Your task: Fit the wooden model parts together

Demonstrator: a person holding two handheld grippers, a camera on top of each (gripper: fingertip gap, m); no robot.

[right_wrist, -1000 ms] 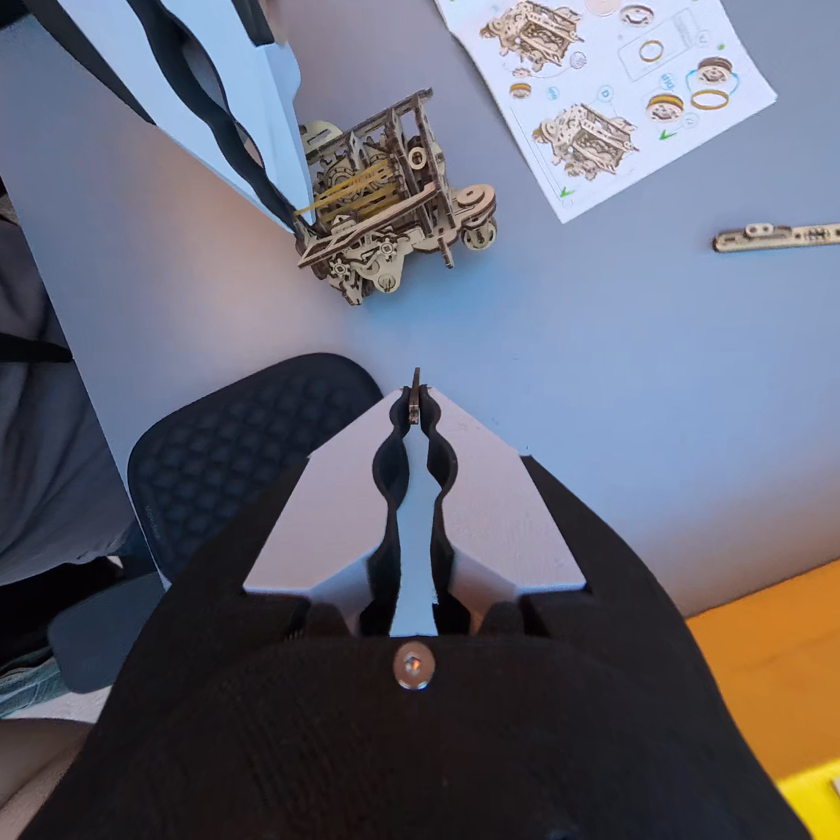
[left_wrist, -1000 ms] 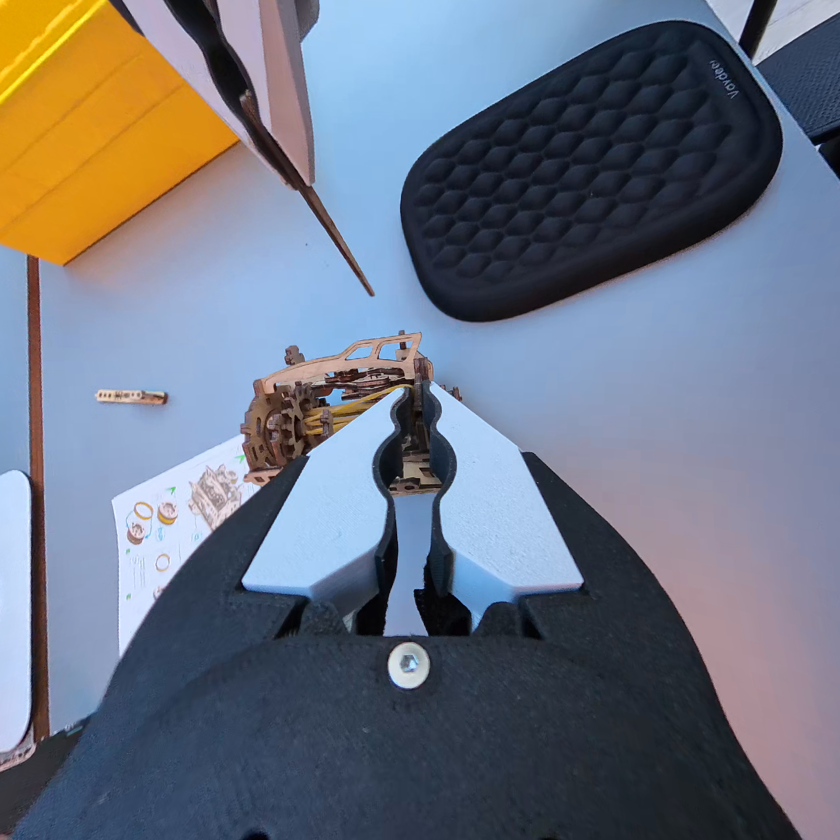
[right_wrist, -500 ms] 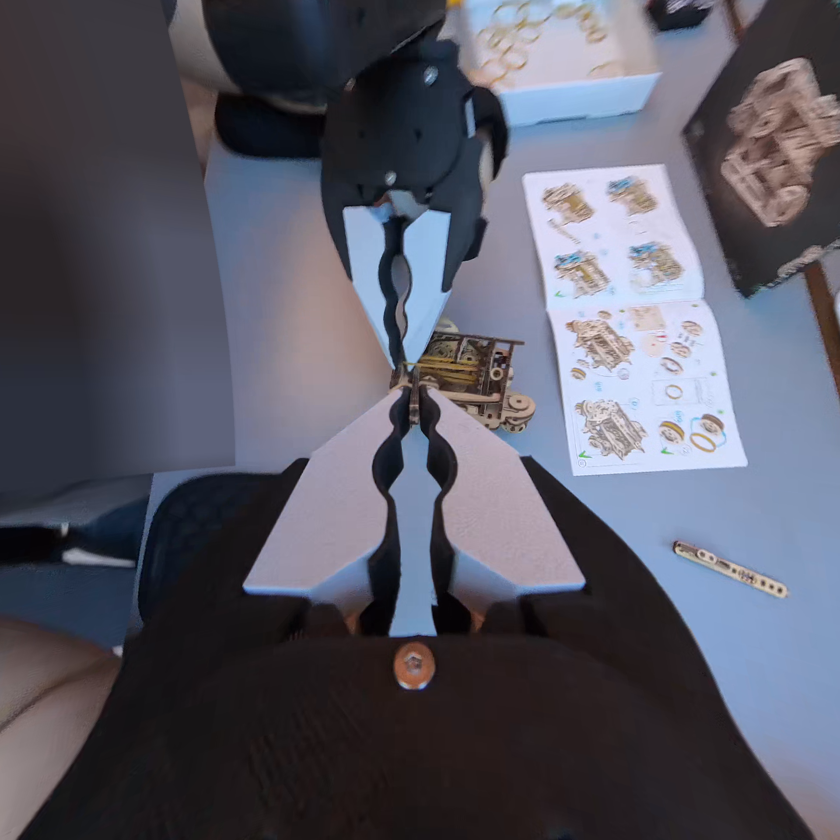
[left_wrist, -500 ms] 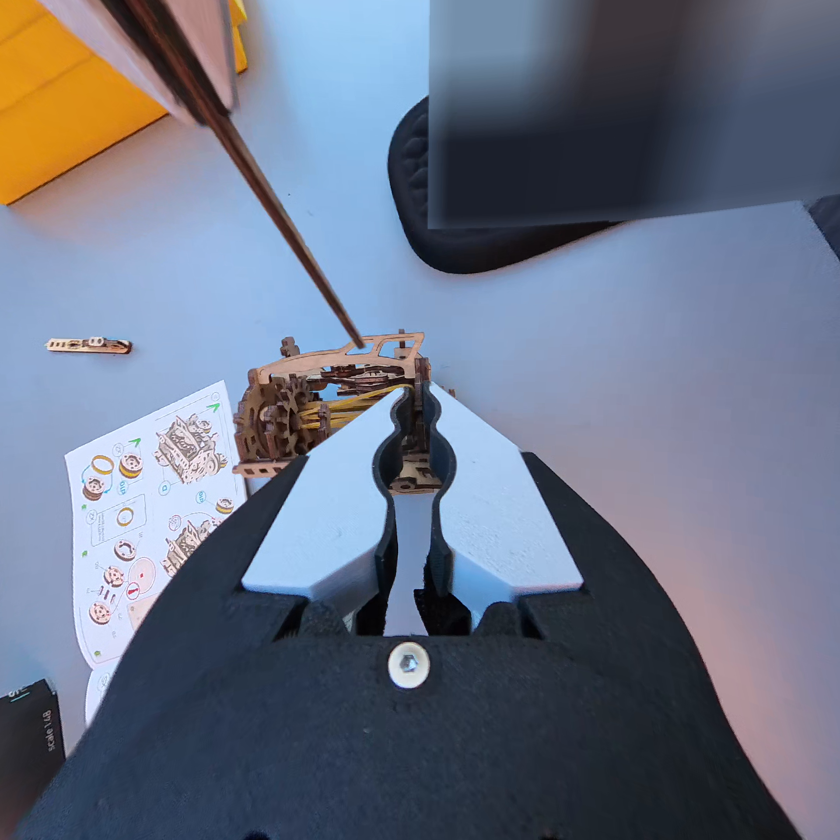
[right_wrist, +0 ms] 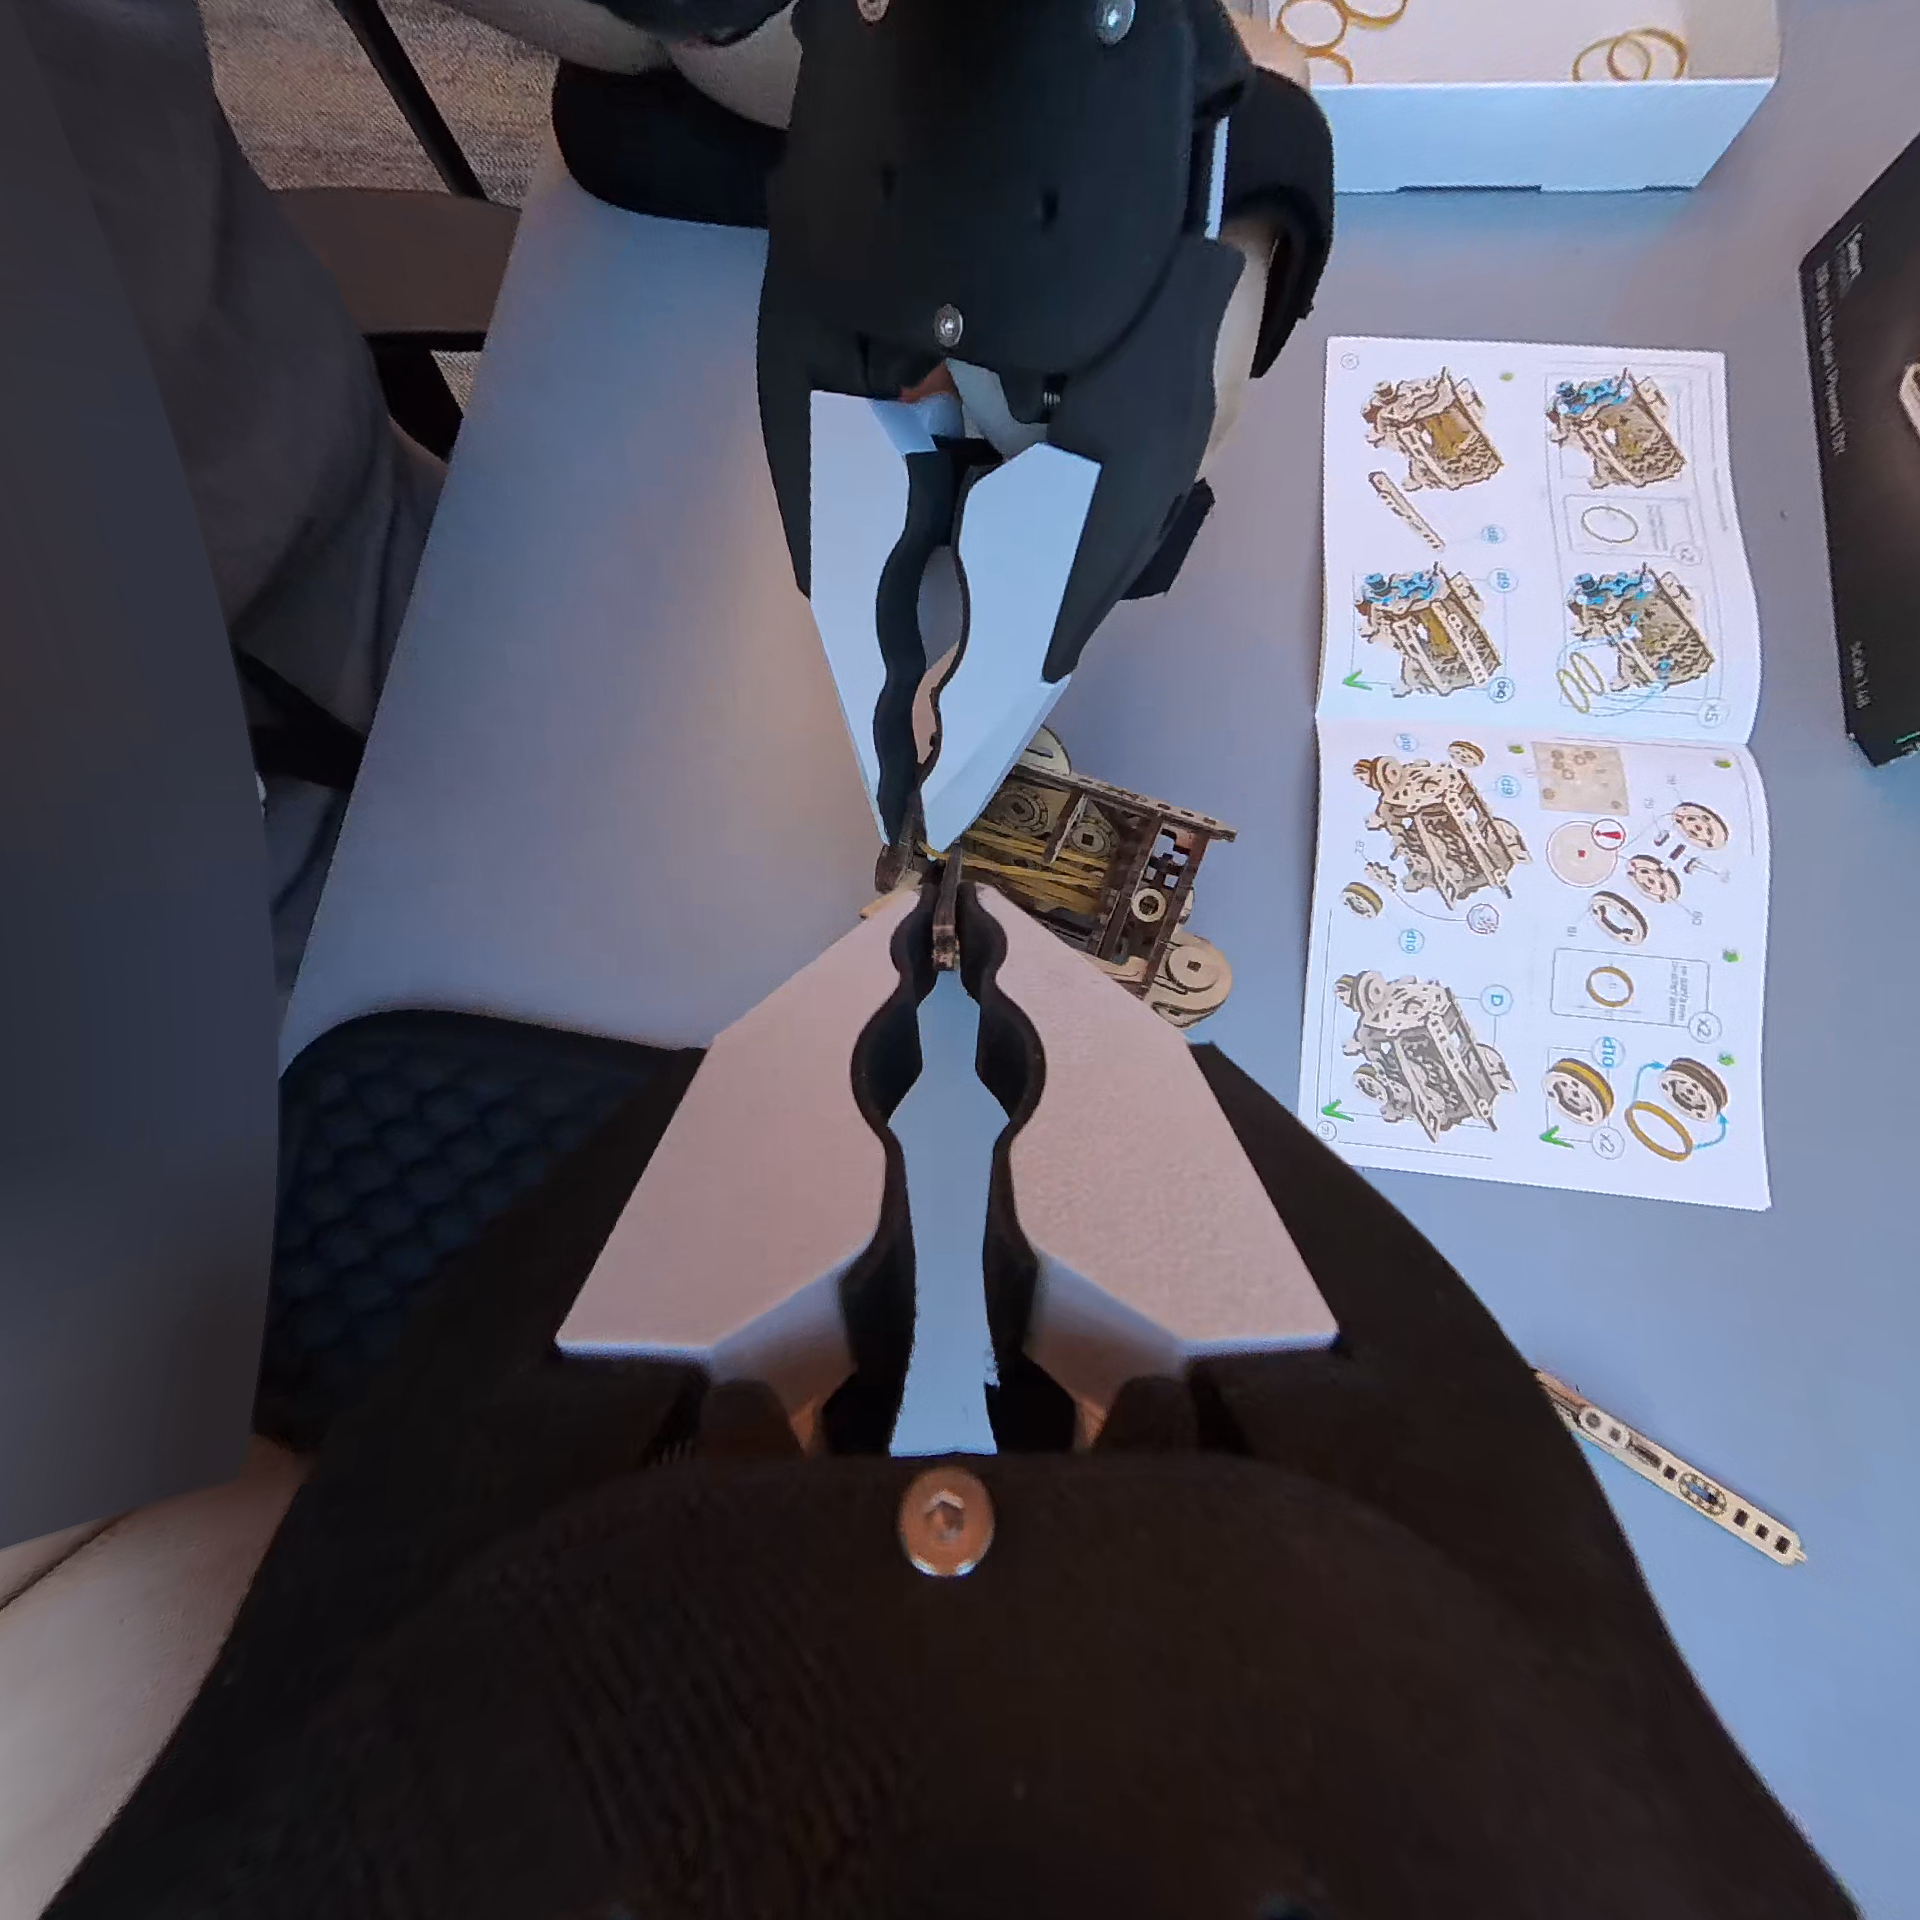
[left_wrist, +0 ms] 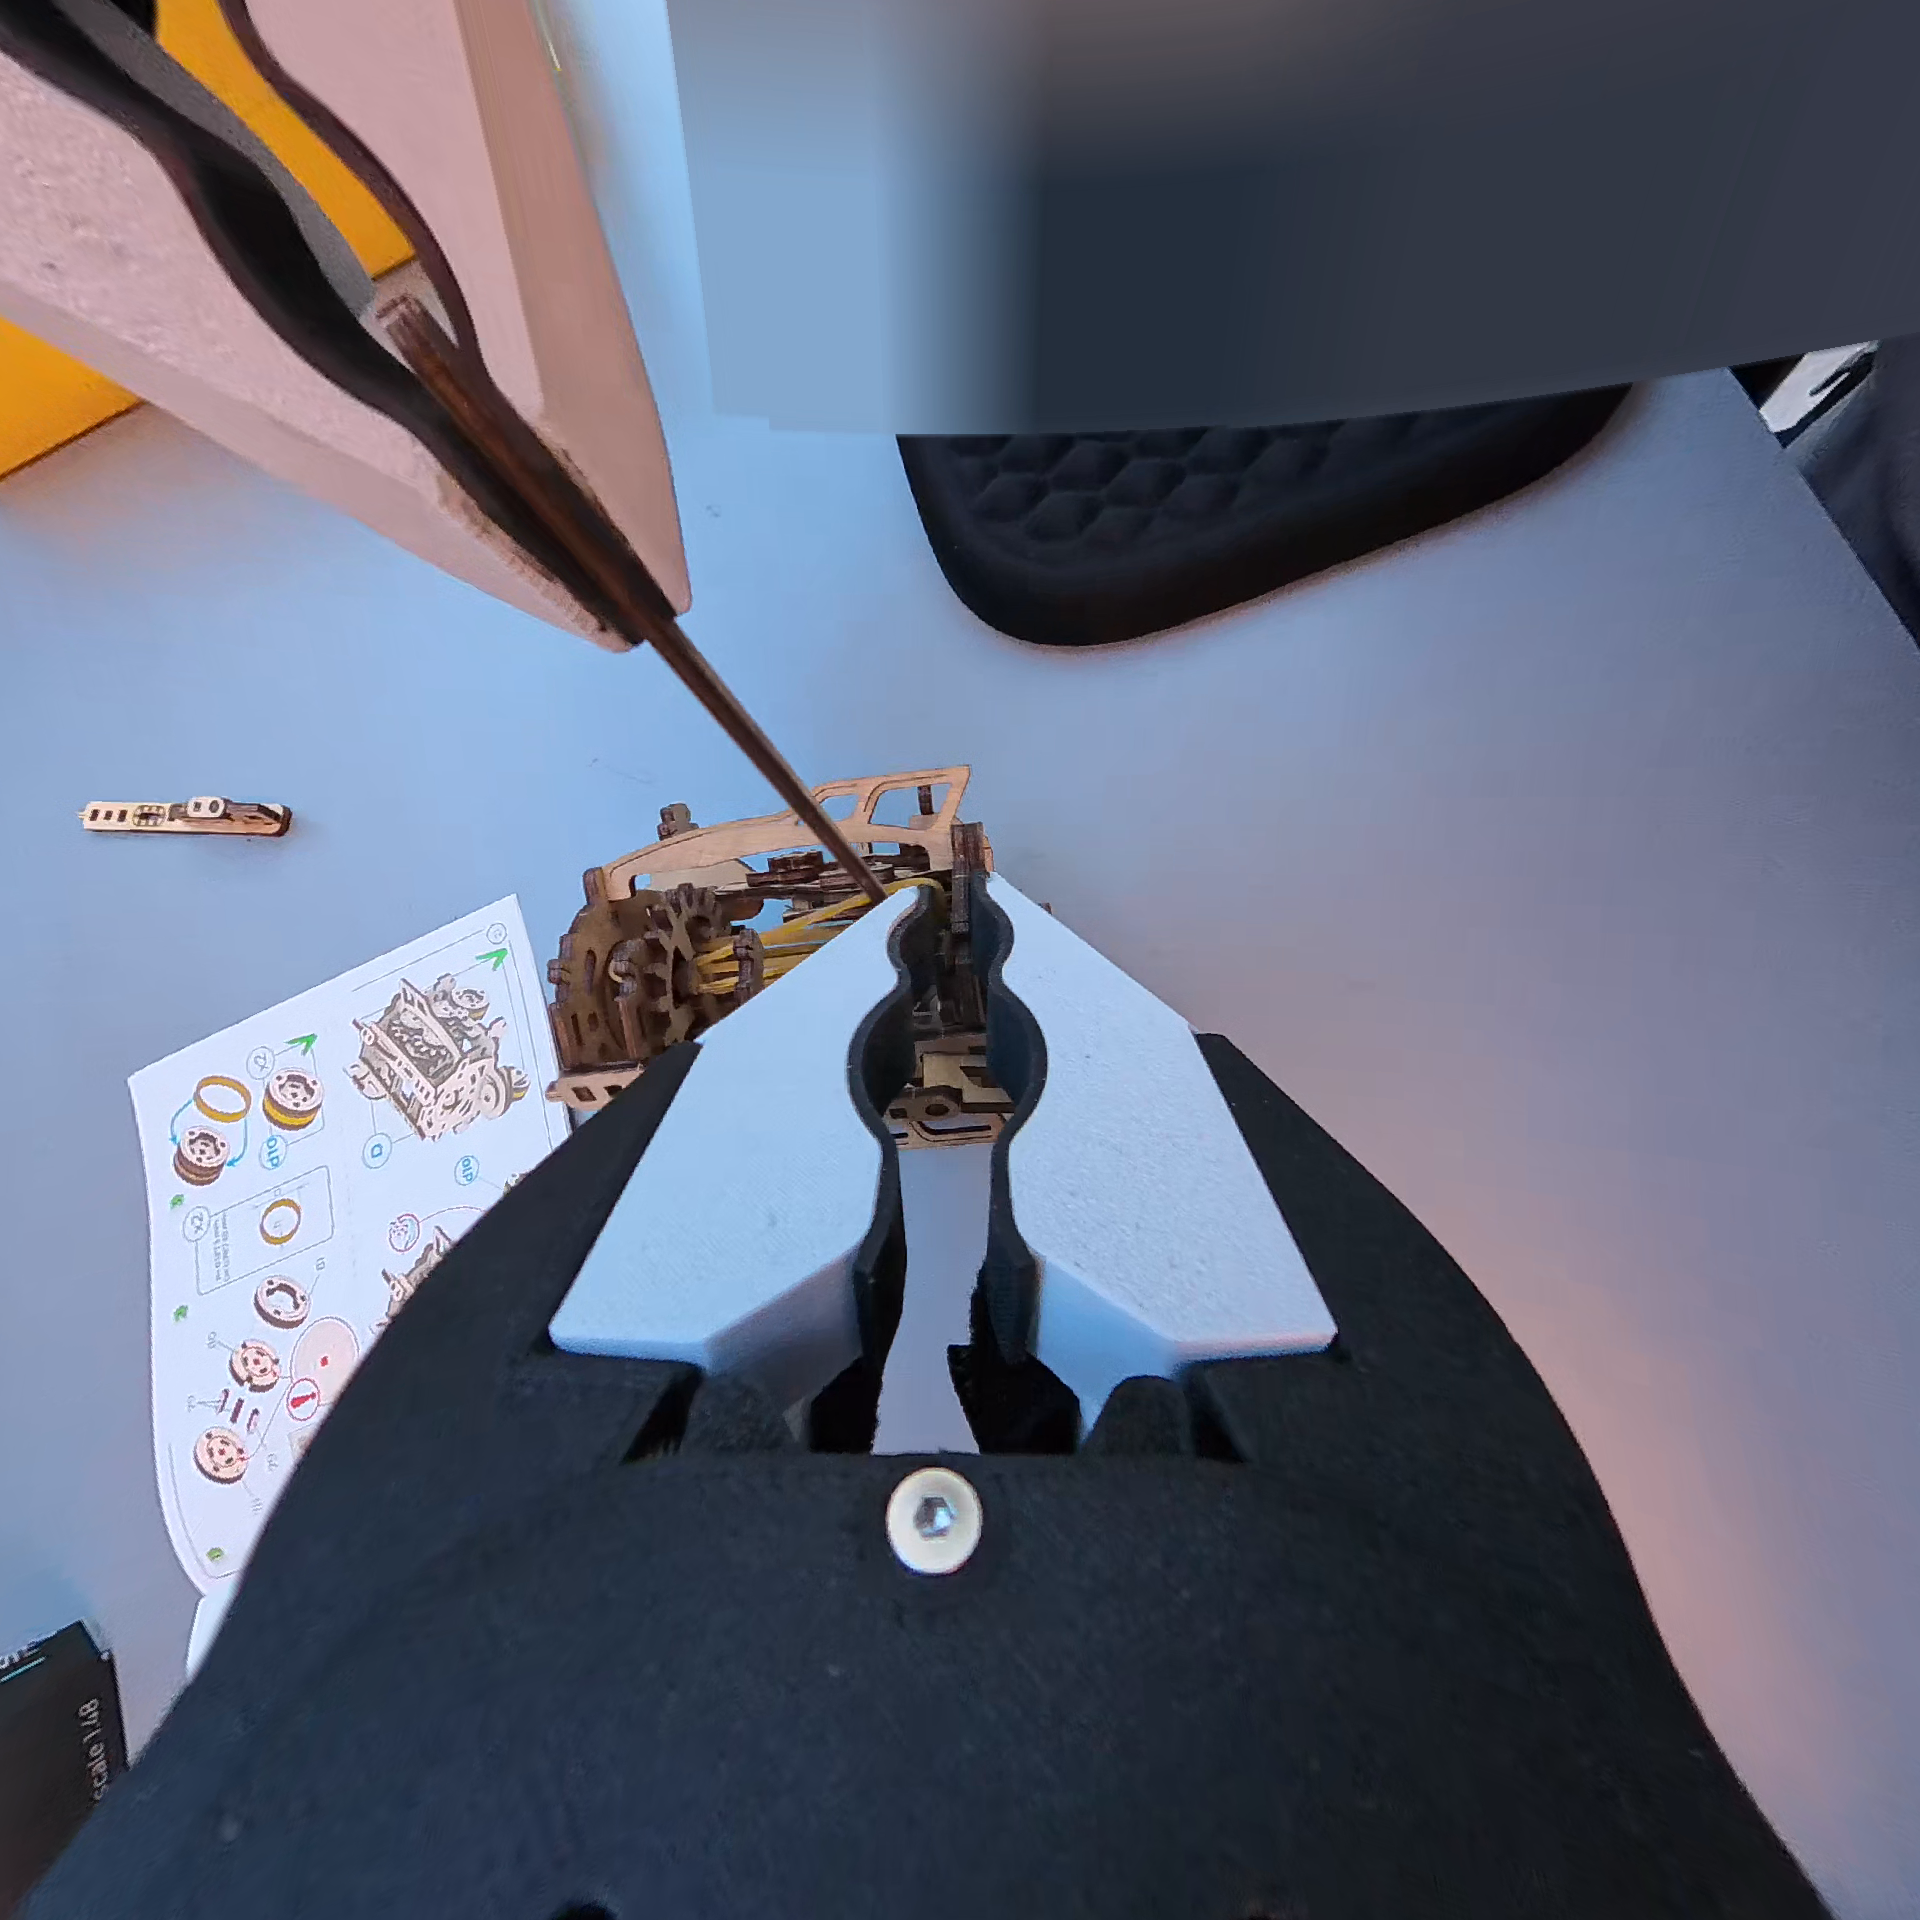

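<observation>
A wooden model car chassis [left_wrist: 717, 935] with gears and yellow rubber bands stands on the grey table. My left gripper [left_wrist: 951, 899] is shut on the model's near end plate. The model also shows in the right wrist view [right_wrist: 1091, 883], with the left gripper [right_wrist: 909, 831] coming down on its end. My right gripper [right_wrist: 943, 904] is shut on a thin flat wooden part [right_wrist: 943, 930], seen edge-on. In the left wrist view the right gripper [left_wrist: 634, 623] comes from the upper left, and the thin part [left_wrist: 769, 769] slants down with its tip at the model's top, beside my left fingertips.
An instruction sheet [right_wrist: 1538, 779] lies beside the model, also seen in the left wrist view [left_wrist: 343, 1143]. A loose wooden strip [left_wrist: 187, 818] lies farther left. A black cushion pad [left_wrist: 1247, 520], a yellow box [left_wrist: 62, 395], a white box of rubber bands [right_wrist: 1538, 114] and a black box [right_wrist: 1870, 468] ring the table. The left gripper's tips are roughly 7 cm from the right gripper's.
My right gripper has swung in toward the model with the thin part, whose tip now reaches the model's top. My left gripper has kept its hold on the model.
</observation>
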